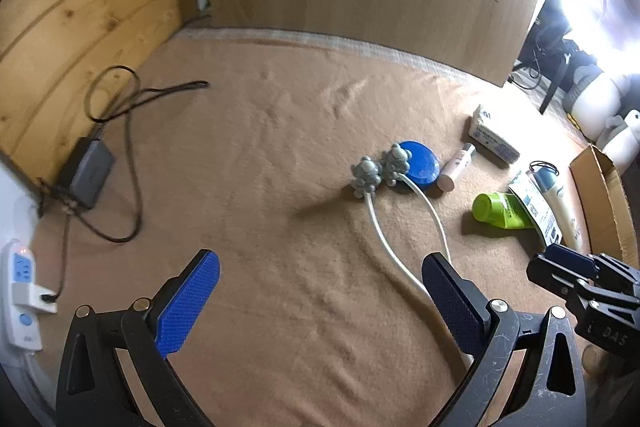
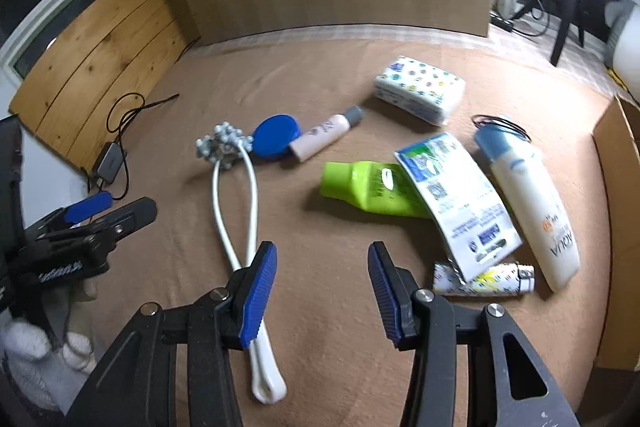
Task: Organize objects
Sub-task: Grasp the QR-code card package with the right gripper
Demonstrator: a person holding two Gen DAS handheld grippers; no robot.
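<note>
Over the tan blanket (image 2: 320, 327) both tools hang with their jaws apart and nothing pressed between the pads. The right tool (image 2: 322, 291) stands partly open; the white handle of the roller massager (image 2: 256, 359) lies on the blanket under its left finger, apart from the pads. The left tool (image 1: 320, 303) is spread wide, with the same massager (image 1: 394, 255) running past its right finger, its two grey knobbed heads at about 1 o'clock. Touching those heads is a flat blue round case (image 2: 276, 135), and just beside that a small pale bottle (image 2: 325, 133) with a grey cap. From the right tool, at 1 o'clock, a green tube (image 2: 366, 189) lies on its side with a printed sachet (image 2: 460, 203) across its end. A white lotion bottle (image 2: 528, 195) lies at 2 o'clock, a spotted lighter (image 2: 484, 281) at 3 o'clock, a tissue pack (image 2: 420, 89) farther off at 12 o'clock. A cardboard box (image 2: 624, 227) stands at the right edge. A power adapter (image 1: 90, 173) and a power strip (image 1: 20, 291) lie far left.
</note>
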